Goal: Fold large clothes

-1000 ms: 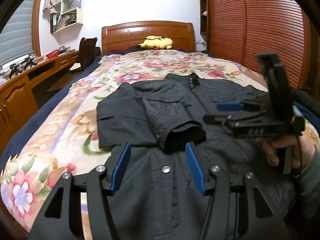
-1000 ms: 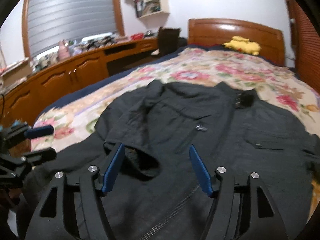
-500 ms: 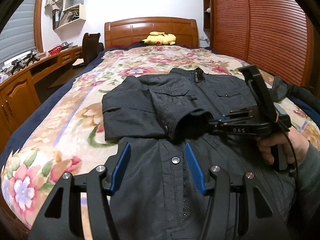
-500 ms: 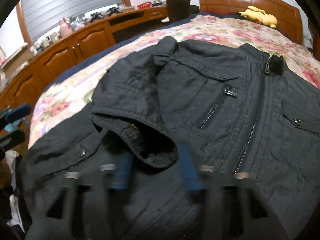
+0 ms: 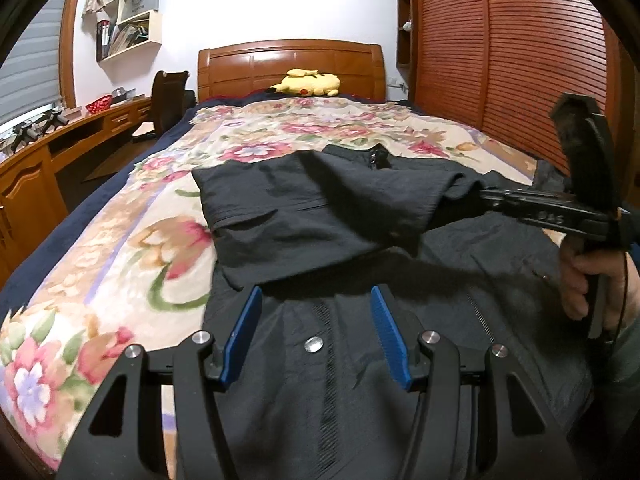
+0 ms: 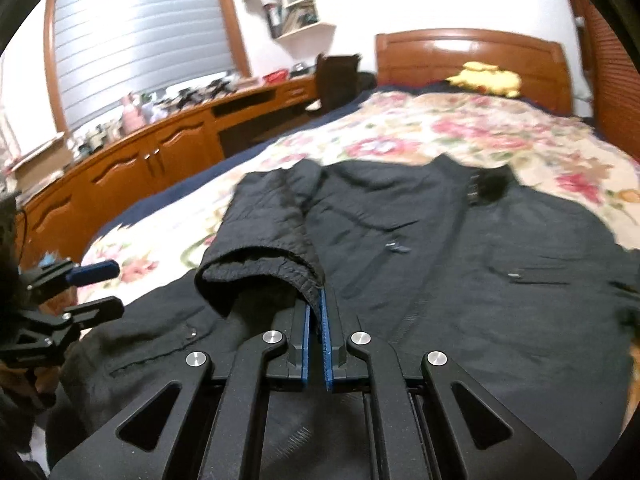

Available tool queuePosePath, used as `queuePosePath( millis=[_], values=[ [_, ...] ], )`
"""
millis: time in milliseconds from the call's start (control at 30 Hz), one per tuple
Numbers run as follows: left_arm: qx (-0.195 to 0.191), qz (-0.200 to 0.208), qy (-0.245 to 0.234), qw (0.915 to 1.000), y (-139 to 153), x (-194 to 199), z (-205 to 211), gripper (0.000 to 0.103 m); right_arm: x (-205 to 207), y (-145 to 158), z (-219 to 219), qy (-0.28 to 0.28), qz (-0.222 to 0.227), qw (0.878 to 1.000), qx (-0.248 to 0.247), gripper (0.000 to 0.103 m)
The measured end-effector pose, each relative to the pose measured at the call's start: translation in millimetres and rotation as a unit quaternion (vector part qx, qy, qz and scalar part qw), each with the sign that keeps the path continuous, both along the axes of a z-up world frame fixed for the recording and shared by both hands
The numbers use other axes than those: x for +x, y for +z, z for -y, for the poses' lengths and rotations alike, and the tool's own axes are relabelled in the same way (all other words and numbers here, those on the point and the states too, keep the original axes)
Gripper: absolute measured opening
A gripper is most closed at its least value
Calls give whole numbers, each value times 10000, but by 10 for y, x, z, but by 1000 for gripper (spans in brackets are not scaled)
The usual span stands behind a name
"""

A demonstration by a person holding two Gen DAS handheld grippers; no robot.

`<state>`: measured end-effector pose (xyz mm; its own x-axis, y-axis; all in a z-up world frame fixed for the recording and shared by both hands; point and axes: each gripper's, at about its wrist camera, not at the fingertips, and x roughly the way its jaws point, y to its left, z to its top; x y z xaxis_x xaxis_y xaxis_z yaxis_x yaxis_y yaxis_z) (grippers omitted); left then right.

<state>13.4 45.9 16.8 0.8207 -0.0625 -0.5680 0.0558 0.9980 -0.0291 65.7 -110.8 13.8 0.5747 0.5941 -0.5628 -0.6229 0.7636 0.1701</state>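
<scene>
A large black jacket (image 5: 360,380) lies front up on the flowered bedspread (image 5: 120,280), collar toward the headboard. Its left sleeve (image 5: 320,216) is folded across the chest. My right gripper (image 6: 318,300) is shut on the edge of the sleeve cuff (image 6: 256,260) and holds it a little above the jacket. In the left wrist view the right gripper (image 5: 486,198) reaches in from the right, its tips buried in the cuff. My left gripper (image 5: 316,296) hovers open over the jacket's lower front with nothing between its pads; it shows at the left edge (image 6: 110,288) of the right wrist view.
A person's hand (image 5: 588,280) grips the right gripper's handle. A yellow plush toy (image 5: 308,82) lies by the wooden headboard (image 5: 288,64). A long wooden desk (image 6: 152,160) and a chair (image 5: 168,100) stand left of the bed, a slatted wooden wardrobe (image 5: 512,60) to the right.
My right gripper went from open to shut on the sleeve cuff, then drew back with it, lifting the sleeve end to the right. The left gripper stayed open and almost still.
</scene>
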Motion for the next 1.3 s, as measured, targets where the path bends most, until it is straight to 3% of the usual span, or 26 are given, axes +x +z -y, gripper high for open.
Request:
queuePosePath(
  millis=[200, 567, 1000, 1067, 1133, 1300],
  values=[
    [-10, 100, -303, 9995, 35, 229, 281, 56, -39, 70, 527, -673, 85, 9976, -131, 2],
    [32, 215, -621, 9978, -6, 484, 562, 56, -71, -88, 1258, -1628, -54, 9838, -744, 2],
    [-93, 126, -692, 9975, -166, 472, 558, 56, -177, -252, 1421, -1703, -198, 9782, -1168, 5],
    [-104, 113, -664, 9977, -190, 472, 556, 56, -217, -233, 1409, -1735, -105, 9768, -1249, 11],
    [-149, 89, -653, 9977, -213, 469, 548, 56, -242, -209, 1409, -1789, 4, 9750, -1320, 36],
    [-160, 92, -654, 9977, -234, 472, 557, 56, -296, -164, 1337, -1666, 227, 9762, -1367, 56]
  ],
)
